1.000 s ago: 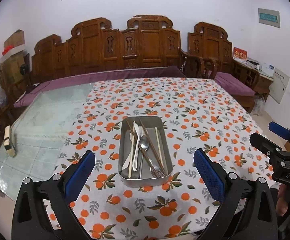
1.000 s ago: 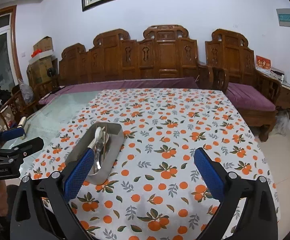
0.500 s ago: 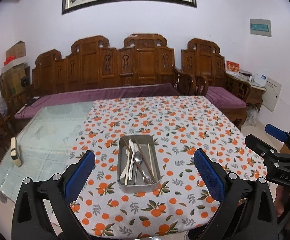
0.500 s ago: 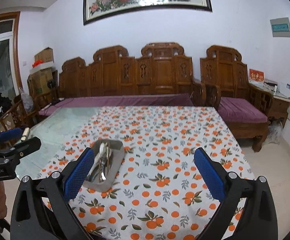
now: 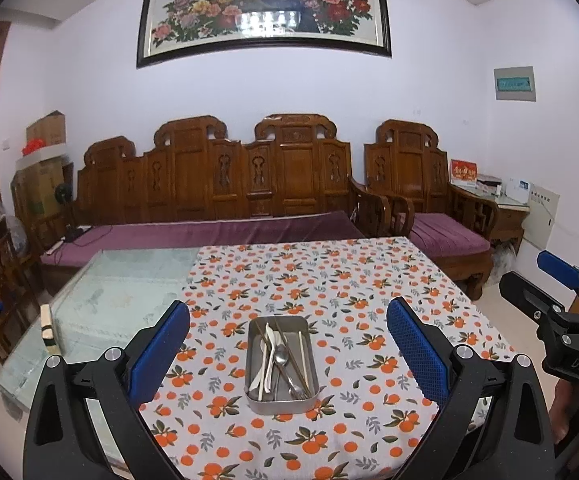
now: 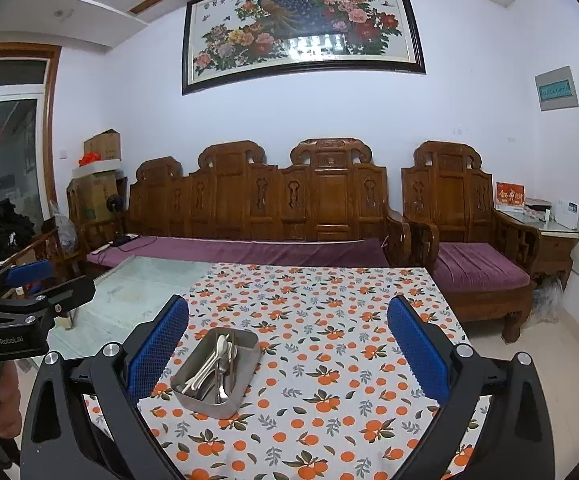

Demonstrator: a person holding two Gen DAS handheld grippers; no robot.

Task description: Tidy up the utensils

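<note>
Both tools hang spread and empty short of the metal tray (image 5: pixel 280 362), which sits on the table (image 5: pixel 369 280) straight ahead of the left tool (image 5: pixel 288 354), long axis running away from it, and left of the right tool (image 6: pixel 288 354).

Ahead of your left claw (image 5: pixel 288 344) sits a tray (image 5: pixel 279 402) of dull brushed metal holding shiny steel cutlery (image 5: pixel 282 360) and matt pale chopsticks (image 5: pixel 302 350). Under it lies a printed cloth (image 5: pixel 369 300), matt; left of that the bench (image 5: pixel 121 292) shows glossy glass. Your claw pads (image 5: pixel 417 344) look like textured blue rubber on black plastic.
</note>
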